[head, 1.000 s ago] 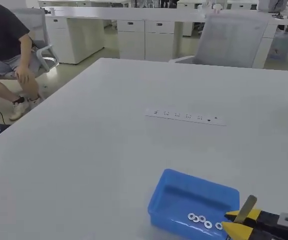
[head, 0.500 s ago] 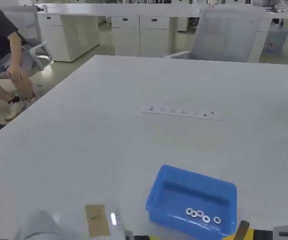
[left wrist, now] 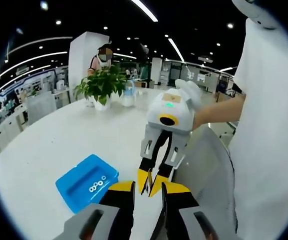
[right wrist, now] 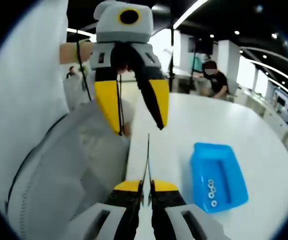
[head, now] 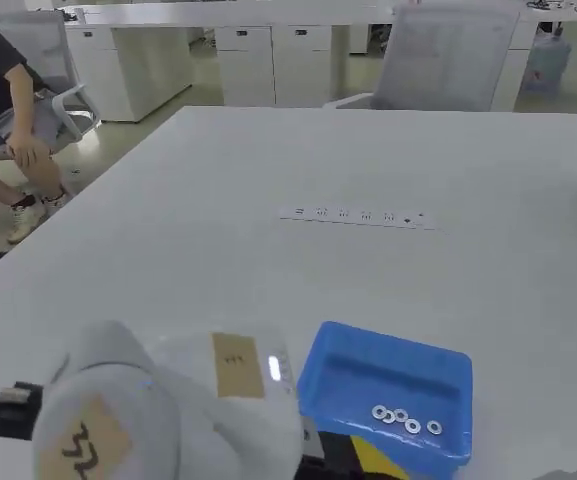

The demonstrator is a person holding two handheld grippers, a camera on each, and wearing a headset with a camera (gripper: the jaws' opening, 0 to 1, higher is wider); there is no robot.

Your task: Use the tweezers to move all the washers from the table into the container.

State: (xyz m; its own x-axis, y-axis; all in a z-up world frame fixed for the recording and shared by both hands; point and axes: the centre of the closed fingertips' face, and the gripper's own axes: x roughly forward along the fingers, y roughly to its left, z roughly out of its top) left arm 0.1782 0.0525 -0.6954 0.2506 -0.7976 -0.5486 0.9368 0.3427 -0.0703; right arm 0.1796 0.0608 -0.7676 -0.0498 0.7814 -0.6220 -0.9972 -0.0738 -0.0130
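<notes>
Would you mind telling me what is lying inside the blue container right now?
A short row of small washers lies on the blue container's floor. In the head view the left gripper covers its near left corner.

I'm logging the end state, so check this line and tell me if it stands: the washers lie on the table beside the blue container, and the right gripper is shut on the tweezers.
One thing is wrong. The head view shows the washers lying inside the blue container, not beside it on the table. The rest stands: the right gripper is shut on the tweezers.
</notes>
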